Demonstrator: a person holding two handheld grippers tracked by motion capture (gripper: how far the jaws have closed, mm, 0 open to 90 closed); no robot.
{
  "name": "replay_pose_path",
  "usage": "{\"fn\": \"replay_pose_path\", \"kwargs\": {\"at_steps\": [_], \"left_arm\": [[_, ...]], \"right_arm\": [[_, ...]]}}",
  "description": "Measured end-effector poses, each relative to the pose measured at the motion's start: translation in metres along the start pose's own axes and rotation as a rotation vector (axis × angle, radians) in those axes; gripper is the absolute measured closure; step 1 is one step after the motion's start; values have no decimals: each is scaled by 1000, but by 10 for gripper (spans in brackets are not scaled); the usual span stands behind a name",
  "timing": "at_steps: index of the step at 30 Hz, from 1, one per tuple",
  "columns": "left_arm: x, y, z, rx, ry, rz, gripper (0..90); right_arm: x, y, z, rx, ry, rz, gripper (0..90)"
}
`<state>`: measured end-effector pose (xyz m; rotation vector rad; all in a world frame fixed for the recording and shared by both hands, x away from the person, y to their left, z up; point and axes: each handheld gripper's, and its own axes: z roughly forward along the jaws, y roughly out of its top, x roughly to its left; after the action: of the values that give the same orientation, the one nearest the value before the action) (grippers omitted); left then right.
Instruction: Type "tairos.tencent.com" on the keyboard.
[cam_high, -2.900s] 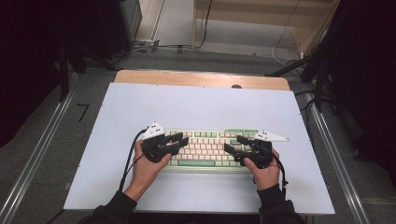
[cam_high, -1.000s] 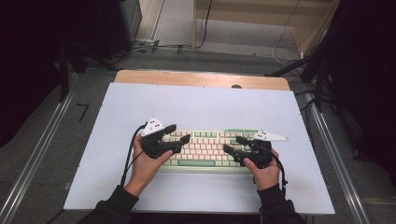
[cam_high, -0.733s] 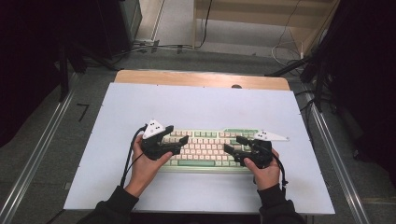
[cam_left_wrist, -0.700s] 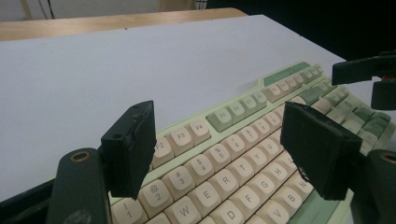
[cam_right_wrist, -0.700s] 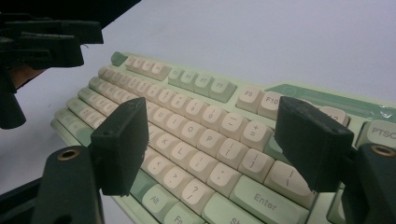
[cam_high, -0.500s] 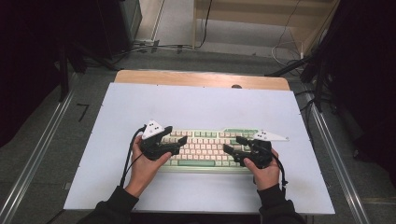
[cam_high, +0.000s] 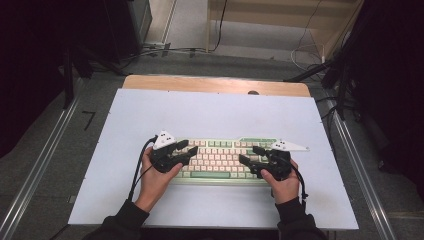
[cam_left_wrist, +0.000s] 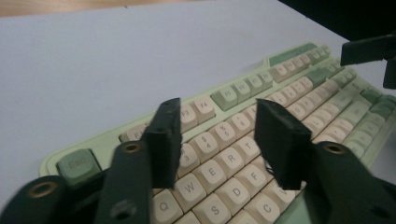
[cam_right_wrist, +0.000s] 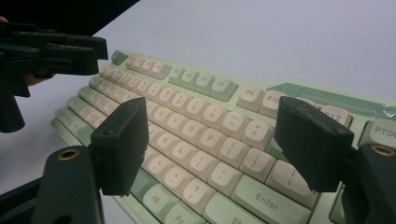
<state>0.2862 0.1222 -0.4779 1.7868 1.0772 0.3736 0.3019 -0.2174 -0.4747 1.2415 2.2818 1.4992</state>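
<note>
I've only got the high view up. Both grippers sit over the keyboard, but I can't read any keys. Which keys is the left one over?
Observer: In the left gripper view, the left gripper hangs open over the keyboard near the number row, above W, E and R.
Operator: And the right one?
Observer: The right gripper is open too, jaws wide, above the P and bracket keys, with the Enter key below.
Operator: Is anything clamped?
Observer: No, nothing sits between either pair of jaws.
</note>
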Motion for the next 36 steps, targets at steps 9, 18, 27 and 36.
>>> {"fn": "replay_pose_path", "kwargs": {"at_steps": [9, 18, 27, 36], "left_arm": [[-6, -3, 3, 42, 22, 88, 900], [-8, -6, 11, 107, 37, 114, 900], [-8, -8, 19, 157, 38, 107, 900], [-5, 1, 3, 49, -13, 41, 741]], "right_arm": [[0, 0, 1, 5, 1, 0, 244], [1, -1, 2, 9, 3, 1, 244], [1, -1, 3, 13, 3, -2, 244], [1, -1, 2, 12, 4, -3, 244]]}}
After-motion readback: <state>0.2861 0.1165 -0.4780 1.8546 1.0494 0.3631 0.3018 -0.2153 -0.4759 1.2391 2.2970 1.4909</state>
